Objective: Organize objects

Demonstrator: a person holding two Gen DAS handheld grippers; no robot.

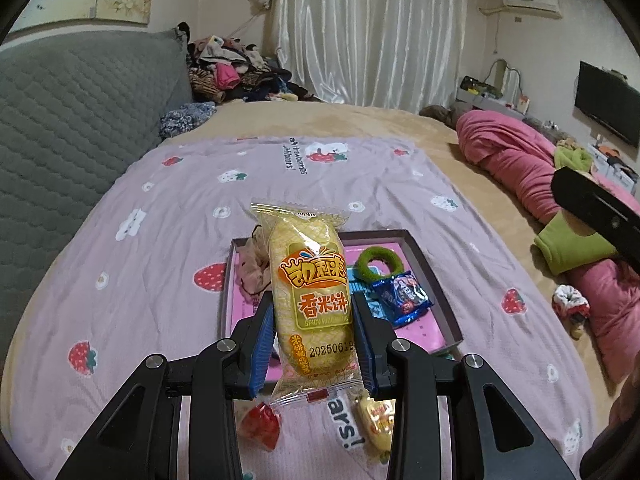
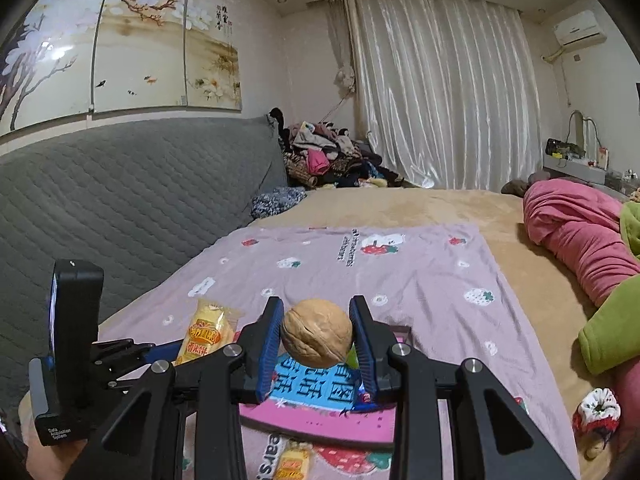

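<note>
Rice cracker packet (image 1: 312, 296) clamped mid-body by left gripper (image 1: 314, 344): judged light, brittle, film slippery. Walnut (image 2: 316, 332) pinched across shell by right gripper (image 2: 316, 340): judged hard, round, roll-prone. Tray (image 1: 436, 280) below.

My left gripper (image 1: 314, 344), clamped on the rice cracker packet (image 1: 310, 288), has the tray (image 1: 436, 276) straight ahead. Its floor is crowded: a scrunchie (image 1: 254, 276) far left, a green ring (image 1: 376, 264) and a blue packet (image 1: 402, 298) on the right. My right gripper (image 2: 316, 340), gripping the walnut (image 2: 316, 332), hangs above the tray's pink floor (image 2: 320, 420). Open bedspread (image 1: 140, 280) lies left of the tray.
</note>
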